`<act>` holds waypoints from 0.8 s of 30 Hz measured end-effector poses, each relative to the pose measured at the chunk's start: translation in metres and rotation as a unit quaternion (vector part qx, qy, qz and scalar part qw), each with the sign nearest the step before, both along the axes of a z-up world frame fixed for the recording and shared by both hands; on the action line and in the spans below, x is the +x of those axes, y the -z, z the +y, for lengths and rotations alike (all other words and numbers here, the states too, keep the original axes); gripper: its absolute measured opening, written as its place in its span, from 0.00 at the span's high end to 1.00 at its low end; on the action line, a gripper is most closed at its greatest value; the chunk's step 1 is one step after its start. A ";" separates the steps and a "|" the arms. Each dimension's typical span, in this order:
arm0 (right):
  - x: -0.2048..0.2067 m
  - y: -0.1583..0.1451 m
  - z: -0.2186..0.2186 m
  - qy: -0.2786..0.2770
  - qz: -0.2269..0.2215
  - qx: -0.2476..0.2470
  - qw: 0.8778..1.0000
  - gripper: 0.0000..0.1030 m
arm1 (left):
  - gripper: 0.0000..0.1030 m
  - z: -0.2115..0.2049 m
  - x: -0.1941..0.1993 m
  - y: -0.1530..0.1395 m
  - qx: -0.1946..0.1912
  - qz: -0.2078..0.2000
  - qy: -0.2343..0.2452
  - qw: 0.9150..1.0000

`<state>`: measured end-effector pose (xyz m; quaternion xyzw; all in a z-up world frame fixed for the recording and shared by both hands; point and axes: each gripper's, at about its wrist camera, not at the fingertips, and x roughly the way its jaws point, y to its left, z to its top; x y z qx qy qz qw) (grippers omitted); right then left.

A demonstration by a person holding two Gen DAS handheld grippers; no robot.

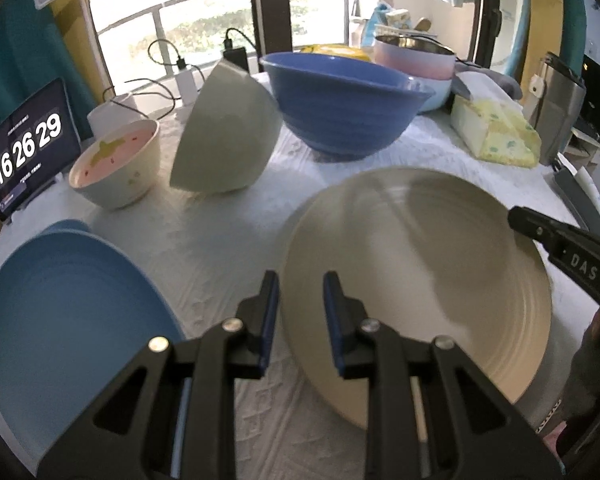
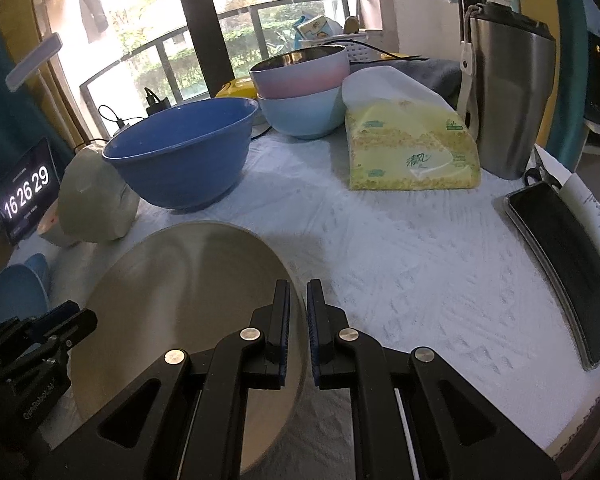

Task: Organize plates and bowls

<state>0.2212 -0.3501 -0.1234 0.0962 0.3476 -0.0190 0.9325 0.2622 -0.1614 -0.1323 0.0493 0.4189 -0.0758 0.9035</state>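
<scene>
A wide cream plate [image 1: 420,280] [image 2: 188,300] hangs tilted just over the white tablecloth [image 2: 420,260], held from both sides. My left gripper [image 1: 301,296] [image 2: 66,314] is shut on its left rim. Opposite, my right gripper [image 2: 299,304] [image 1: 518,220] is shut on the right rim. A blue plate [image 1: 72,320] [image 2: 16,296] lies at the left. Behind stand a big dark blue bowl [image 1: 340,104] [image 2: 180,160], a pale green bowl [image 1: 224,136] [image 2: 92,204] tipped on its side, and a small bowl with a pink inside [image 1: 116,168]. A pink bowl [image 2: 300,72] is nested in a light blue bowl [image 2: 300,116] at the back.
A yellow tissue pack [image 2: 412,156], a steel tumbler [image 2: 508,100] and a dark phone [image 2: 568,272] occupy the right side. A tablet showing a clock [image 1: 24,152] leans at the far left, with chargers and cables [image 1: 180,72] by the window.
</scene>
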 end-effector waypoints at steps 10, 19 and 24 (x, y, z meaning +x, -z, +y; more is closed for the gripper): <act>-0.012 -0.011 0.006 0.005 -0.016 -0.006 1.000 0.90 | 0.76 0.012 -0.011 -0.010 -0.017 -0.020 -0.009 1.000; -0.021 -0.021 0.034 -0.020 -0.025 -0.010 0.999 0.90 | 0.73 0.034 -0.030 -0.023 -0.037 -0.046 -0.021 0.998; -0.027 -0.026 0.053 -0.036 -0.028 -0.011 0.999 0.90 | 0.72 0.049 -0.039 -0.030 -0.046 -0.056 -0.029 0.997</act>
